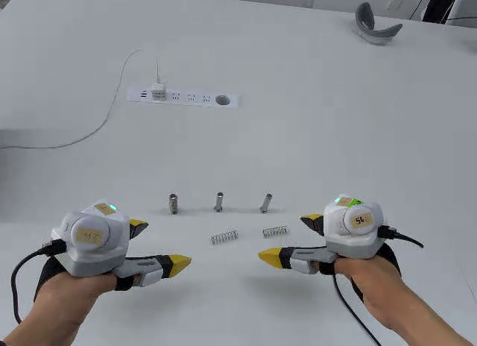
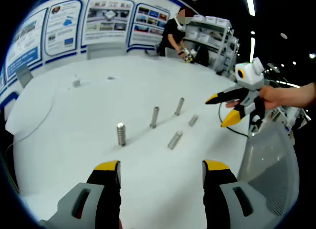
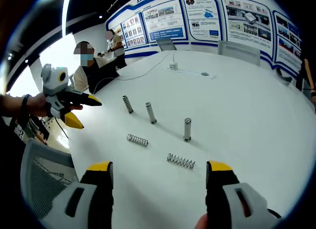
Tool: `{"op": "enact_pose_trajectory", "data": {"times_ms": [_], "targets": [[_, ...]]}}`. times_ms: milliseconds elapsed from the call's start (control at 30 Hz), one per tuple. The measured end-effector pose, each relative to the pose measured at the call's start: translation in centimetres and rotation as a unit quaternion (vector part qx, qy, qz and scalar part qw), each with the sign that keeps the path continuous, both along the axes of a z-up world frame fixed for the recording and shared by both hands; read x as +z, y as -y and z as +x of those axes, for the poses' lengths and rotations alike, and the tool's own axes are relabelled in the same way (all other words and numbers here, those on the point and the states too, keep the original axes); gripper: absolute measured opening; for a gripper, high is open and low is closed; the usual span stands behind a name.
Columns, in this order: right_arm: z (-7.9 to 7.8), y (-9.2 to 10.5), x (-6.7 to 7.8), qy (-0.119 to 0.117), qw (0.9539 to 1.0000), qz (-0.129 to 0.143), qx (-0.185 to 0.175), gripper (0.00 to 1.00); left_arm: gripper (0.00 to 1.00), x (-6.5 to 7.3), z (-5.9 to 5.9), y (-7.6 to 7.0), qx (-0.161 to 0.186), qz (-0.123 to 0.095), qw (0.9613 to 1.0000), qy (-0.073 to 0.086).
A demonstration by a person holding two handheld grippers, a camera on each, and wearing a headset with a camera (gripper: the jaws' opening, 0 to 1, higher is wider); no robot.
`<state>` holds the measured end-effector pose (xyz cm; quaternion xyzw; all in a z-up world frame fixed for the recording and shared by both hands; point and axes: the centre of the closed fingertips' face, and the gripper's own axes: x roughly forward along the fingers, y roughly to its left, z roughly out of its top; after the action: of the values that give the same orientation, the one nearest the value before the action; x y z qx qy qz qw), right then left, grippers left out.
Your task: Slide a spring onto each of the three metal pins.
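Both hands sit nearest, low in the head view: left hand [image 1: 67, 290] at 7 o'clock holding the left claw [image 1: 162, 244], right hand [image 1: 369, 275] at 5 o'clock holding the right claw [image 1: 286, 237]. Yellow tips point inward at each other, well apart. Left claw: jaws spread wide, nothing between them, confirmed in its own view. Right claw: same, jaws wide apart and empty. Neither touches any part. Between the claws and slightly toward 12 o'clock, two loose springs lie flat on the white tabletop [image 1: 335, 122]: left spring [image 1: 224, 237] and right spring [image 1: 275, 231], near each other, not touching. Just past them at 12 o'clock, three pins stand in a row: left pin [image 1: 173, 203], middle pin [image 1: 219, 202], right pin [image 1: 266, 203]. Left pin already carries a fitted spring [image 3: 128, 103], coils visible around the shaft. Middle and right pins are bare. Left spring lies at 6 o'clock of the middle pin, right spring at 6 o'clock of the right pin, each just short of its pin. Further out at 11 o'clock, a power strip [image 1: 182, 98] with a plug in it and a cable [image 1: 104, 122] running off toward 9 o'clock. Far at 1 o'clock, a grey band [image 1: 376, 25] lies on the tabletop. Mesh chair [image 2: 271, 165] shows at 4 o'clock in the left gripper view.
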<state>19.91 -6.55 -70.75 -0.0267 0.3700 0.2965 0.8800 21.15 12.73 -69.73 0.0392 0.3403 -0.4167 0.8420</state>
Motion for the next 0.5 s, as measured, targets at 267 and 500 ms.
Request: {"op": "enact_pose_trajectory", "data": {"times_ms": [267, 500], "targets": [[-0.9, 1.0, -0.2, -0.004, 1.0, 0.003, -0.007, 0.79, 0.69, -0.1, -0.1, 1.4, -0.015, 0.004, 0.9999, 0.0], [-1.6, 1.7, -0.2, -0.007, 0.9999, 0.006, -0.007, 0.8, 0.69, -0.2, -0.1, 2.5, -0.027, 0.008, 0.9996, -0.002]]}}
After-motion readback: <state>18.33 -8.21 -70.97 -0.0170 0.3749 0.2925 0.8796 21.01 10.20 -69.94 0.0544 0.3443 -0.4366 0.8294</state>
